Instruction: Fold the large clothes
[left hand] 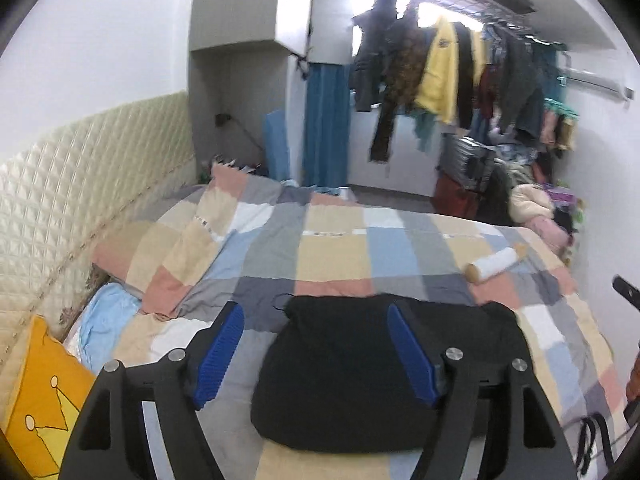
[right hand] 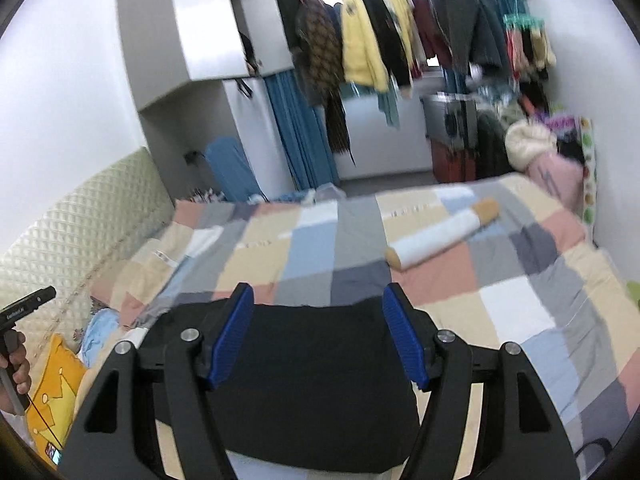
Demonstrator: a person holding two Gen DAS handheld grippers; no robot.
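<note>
Black cloth, a folded garment [left hand: 360,372], lies flat at the near edge of the bed, on a patchwork quilt [left hand: 332,252] of beige, grey, blue and pink squares. Both grippers hang above it with nothing between their blue pads: the left gripper [left hand: 316,354] stands wide, and the right gripper [right hand: 318,338] likewise. A white bolster [right hand: 440,236] rests further right on the quilt. Clothes on a rail [left hand: 460,76] hang along the far wall. A yellow pillow [left hand: 40,392] sits near left.
</note>
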